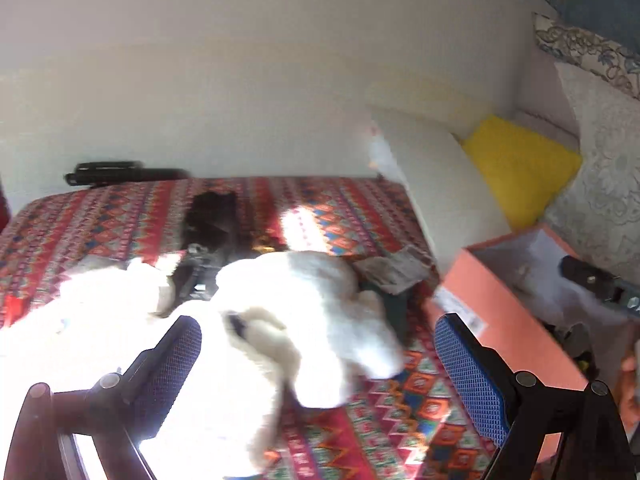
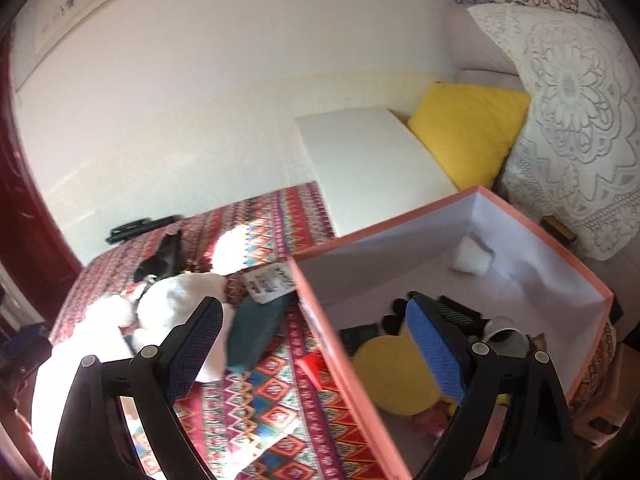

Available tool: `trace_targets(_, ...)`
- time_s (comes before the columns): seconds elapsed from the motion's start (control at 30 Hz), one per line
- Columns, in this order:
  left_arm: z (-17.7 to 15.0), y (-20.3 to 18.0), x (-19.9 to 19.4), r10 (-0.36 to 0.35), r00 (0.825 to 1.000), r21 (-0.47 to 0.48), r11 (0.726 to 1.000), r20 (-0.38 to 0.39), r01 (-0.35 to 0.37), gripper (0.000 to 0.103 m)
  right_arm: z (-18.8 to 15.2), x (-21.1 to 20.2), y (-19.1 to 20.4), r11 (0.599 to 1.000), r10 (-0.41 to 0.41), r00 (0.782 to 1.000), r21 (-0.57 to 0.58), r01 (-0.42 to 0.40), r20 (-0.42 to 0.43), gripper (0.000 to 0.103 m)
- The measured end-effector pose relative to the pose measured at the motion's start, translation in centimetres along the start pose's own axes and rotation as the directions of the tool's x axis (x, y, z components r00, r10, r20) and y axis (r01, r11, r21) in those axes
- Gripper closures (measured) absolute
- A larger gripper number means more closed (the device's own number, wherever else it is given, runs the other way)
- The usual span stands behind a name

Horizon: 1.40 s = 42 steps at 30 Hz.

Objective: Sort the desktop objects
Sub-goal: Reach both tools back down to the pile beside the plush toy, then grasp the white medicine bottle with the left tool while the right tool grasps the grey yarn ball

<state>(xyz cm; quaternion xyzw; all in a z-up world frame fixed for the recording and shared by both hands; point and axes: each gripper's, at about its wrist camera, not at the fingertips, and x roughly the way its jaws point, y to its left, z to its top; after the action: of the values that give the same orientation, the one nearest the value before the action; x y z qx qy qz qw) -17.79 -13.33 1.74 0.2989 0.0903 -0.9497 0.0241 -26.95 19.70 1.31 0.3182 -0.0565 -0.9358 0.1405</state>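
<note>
One pink box [image 2: 344, 364], one white plush toy [image 1: 316, 300], two cushions [image 2: 468, 132].

box [image 2: 352, 364]: worktop [image 2: 256, 400] right edge | plush toy [image 2: 180, 296]: left of box | pouch [image 2: 256, 332]: between them | cushion [image 2: 468, 132]: behind box

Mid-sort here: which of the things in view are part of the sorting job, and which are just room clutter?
Job: white plush toy; dark green pouch; labelled packet; black item; pink box with the yellow round thing already inside.

Lying about: yellow cushion; lace cover; white foam block; patterned cloth.
</note>
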Motion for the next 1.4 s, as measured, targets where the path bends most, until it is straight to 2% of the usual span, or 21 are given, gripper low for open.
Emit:
trace_targets(0.1,0.2,8.1,-1.4,0.122,0.993,-0.047,0.991,-0.003,-0.122,0.005,0.8,0.7,4.8,0.988,0.143,0.99,-0.062,-0.143,-0.008,0.008)
trace_targets(0.17,0.3,13.3,-1.7,0.187,0.982,-0.082,0.979,-0.027,-0.189,0.005,1.3,2.7,9.3,0.966,0.221,0.972,-0.118,-0.229,-0.078,0.008)
trace_targets(0.27,0.4,19.3,-0.4,0.213,0.974,-0.098,0.971,-0.076,-0.22,0.005,2.0,5.7,15.9,0.914,0.326,0.926,-0.188,-0.36,-0.19,0.008)
trace_targets(0.33,0.4,22.0,1.7,0.184,0.976,-0.134,0.971,-0.12,-0.2,0.005,2.4,8.6,20.4,0.876,0.364,0.891,-0.226,-0.426,-0.27,0.009)
trace_targets(0.37,0.3,23.0,3.1,0.158,0.977,-0.159,0.971,-0.144,-0.18,0.005,2.5,10.4,22.5,0.862,0.367,0.877,-0.24,-0.446,-0.309,0.01)
trace_targets(0.47,0.1,25.2,7.4,0.059,0.976,-0.24,0.965,-0.21,-0.11,0.005,2.3,16.8,28.0,0.854,0.321,0.849,-0.259,-0.451,-0.421,0.011)
trace_targets(0.6,-0.5,24.1,13.4,-0.078,0.957,-0.325,0.946,-0.281,-0.018,0.005,0.5,26.3,32.7,0.87,0.258,0.756,-0.195,-0.452,-0.602,0.016)
trace_targets(0.63,-0.6,23.7,14.5,-0.119,0.948,-0.341,0.94,-0.294,0.012,0.005,0.0,28.4,33.6,0.874,0.24,0.738,-0.19,-0.447,-0.631,0.017)
trace_targets(0.67,-0.8,23.4,15.5,-0.152,0.94,-0.354,0.935,-0.307,0.036,0.005,-0.5,30.2,34.1,0.881,0.211,0.729,-0.196,-0.43,-0.651,0.018)
trace_targets(0.73,-1.0,23.3,16.6,-0.141,0.935,-0.35,0.937,-0.325,0.02,0.005,-1.6,33.4,35.0,0.89,0.159,0.711,-0.211,-0.403,-0.685,0.017)
trace_targets(0.77,-1.2,23.3,17.1,-0.135,0.933,-0.347,0.938,-0.334,0.012,0.005,-2.2,34.8,35.4,0.889,0.153,0.685,-0.203,-0.41,-0.712,0.017)
trace_targets(0.83,-1.4,23.2,18.1,-0.124,0.928,-0.342,0.94,-0.352,-0.004,0.005,-3.4,37.5,35.9,0.888,0.17,0.615,-0.151,-0.434,-0.77,0.017)
trace_targets(0.87,-1.6,23.2,18.6,-0.12,0.925,-0.341,0.94,-0.361,-0.011,0.005,-4.0,38.4,35.9,0.883,0.181,0.582,-0.129,-0.451,-0.793,0.028)
trace_targets(0.9,-1.8,23.4,19.0,-0.126,0.92,-0.347,0.938,-0.37,-0.011,0.005,-4.2,38.9,35.7,0.88,0.193,0.565,-0.113,-0.461,-0.802,0.039)
trace_targets(0.97,-2.1,23.5,20.0,-0.134,0.913,-0.36,0.933,-0.385,-0.015,0.005,-3.6,38.7,34.3,0.89,0.247,0.575,-0.052,-0.452,-0.78,0.039)
trace_targets(1.0,-2.2,23.5,20.5,-0.136,0.91,-0.366,0.93,-0.391,-0.018,0.005,-3.0,38.3,33.4,0.894,0.274,0.589,-0.025,-0.448,-0.761,0.039)
trace_targets(1.07,-2.3,23.4,21.6,-0.137,0.906,-0.377,0.926,-0.401,-0.027,0.005,-1.2,36.2,31.1,0.896,0.326,0.644,0.009,-0.443,-0.692,0.039)
trace_targets(1.1,-2.0,23.2,22.0,-0.121,0.907,-0.371,0.928,-0.403,-0.041,0.005,-0.3,34.8,29.9,0.894,0.345,0.665,0.016,-0.448,-0.662,0.039)
trace_targets(1.23,-1.4,22.8,23.2,-0.058,0.91,-0.362,0.927,-0.411,-0.104,0.005,2.5,28.5,24.1,0.876,0.429,0.715,0.061,-0.479,-0.551,0.039)
trace_targets(1.3,-1.3,22.7,23.1,-0.009,0.915,-0.332,0.933,-0.404,-0.138,0.044,3.1,24.9,20.8,0.866,0.47,0.732,0.097,-0.49,-0.493,0.039)
trace_targets(1.4,-1.5,23.6,22.2,-0.085,0.927,-0.42,0.904,-0.366,-0.083,0.054,3.7,19.6,15.9,0.848,0.522,0.752,0.157,-0.506,-0.403,0.039)
